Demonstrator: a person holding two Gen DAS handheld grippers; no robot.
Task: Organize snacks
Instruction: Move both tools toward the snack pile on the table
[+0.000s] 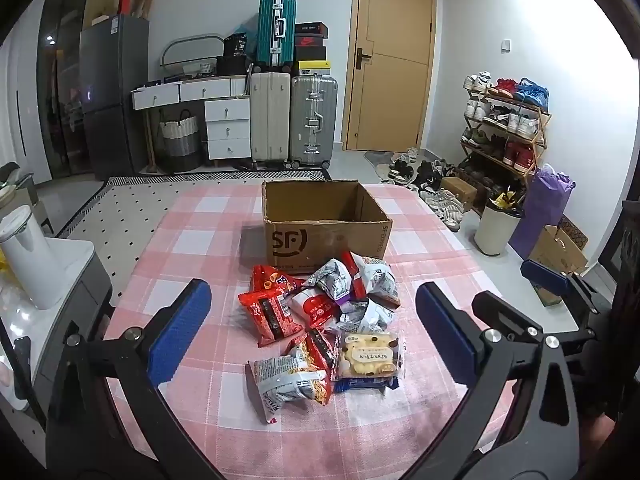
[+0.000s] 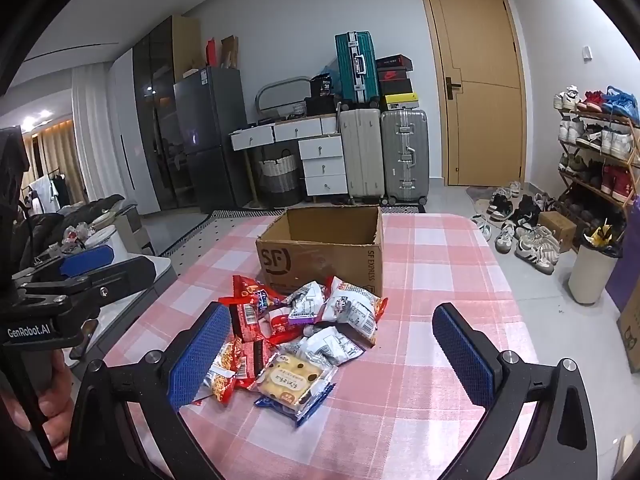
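Note:
A heap of several snack packets (image 1: 324, 320) (image 2: 296, 332) lies on the pink checked tablecloth (image 1: 192, 240) (image 2: 432, 280), just in front of an open, empty cardboard box (image 1: 326, 224) (image 2: 324, 250) marked SF. The nearest packets are a clear biscuit pack (image 1: 368, 354) (image 2: 294, 380) and a noodle-snack bag (image 1: 290, 380) (image 2: 220, 376). My left gripper (image 1: 316, 340) hovers above the near side of the heap, open with blue pads wide apart. My right gripper (image 2: 332, 356) hangs to the heap's right, open, its left pad (image 2: 200, 356) over the noodle bag. Neither holds anything.
A white kettle (image 1: 24, 256) stands on a side cabinet left of the table. Beyond the table are suitcases (image 1: 294, 120), a drawer unit, a dark fridge and a wooden door (image 2: 480, 88). A shoe rack (image 1: 504, 120), loose shoes, a white bin (image 2: 592, 272) and boxes line the right floor.

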